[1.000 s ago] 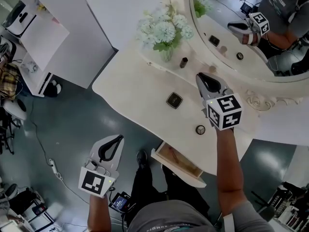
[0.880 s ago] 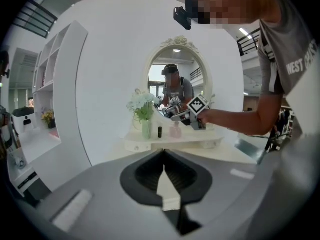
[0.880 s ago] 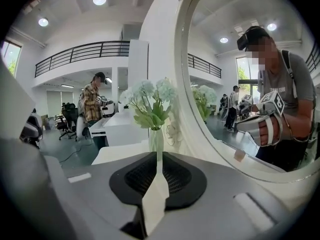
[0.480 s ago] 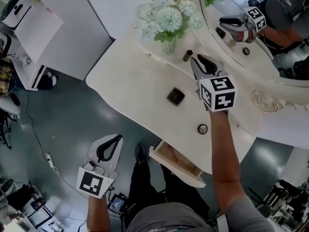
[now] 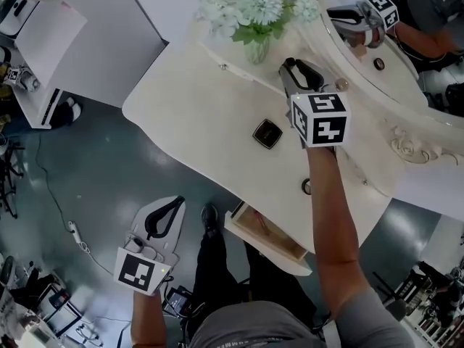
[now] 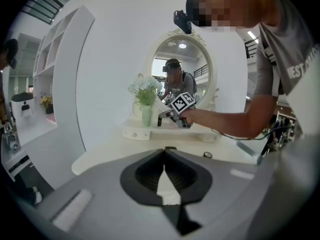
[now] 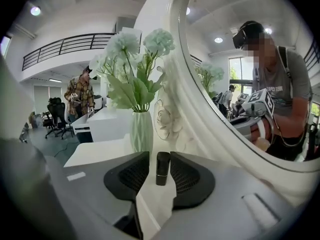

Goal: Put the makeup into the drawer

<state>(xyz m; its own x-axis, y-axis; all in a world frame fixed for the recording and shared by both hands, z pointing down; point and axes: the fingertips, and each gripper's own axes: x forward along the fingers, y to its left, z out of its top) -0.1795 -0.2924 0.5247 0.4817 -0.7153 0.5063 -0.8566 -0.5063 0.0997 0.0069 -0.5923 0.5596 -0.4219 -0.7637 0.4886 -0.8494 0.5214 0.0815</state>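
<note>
Right gripper view: the right gripper [image 7: 159, 156] has its jaws spread wide and they have just been opening. A small dark makeup tube [image 7: 162, 168] stands upright on the dressing table [image 5: 196, 114] between the pads, and neither pad visibly presses on it. A pale green vase [image 7: 142, 131] of flowers [image 7: 135, 59] stands just behind and to the left of the tube, and the oval mirror [image 7: 240, 84] curves up on the right. Head view: that gripper reaches across the table top toward the back edge, near the vase. A square dark compact [image 5: 267, 133] lies flat mid-table, just left of the forearm. A small round pot [image 5: 307, 187] sits nearer the front edge, half hidden by the arm. The drawer [image 5: 270, 243] below the front edge stands pulled open, well apart from the tube. The left gripper [image 5: 170, 209] hangs low over the floor, off the table. Left gripper view: its jaw tips meet, with nothing between them.
</note>
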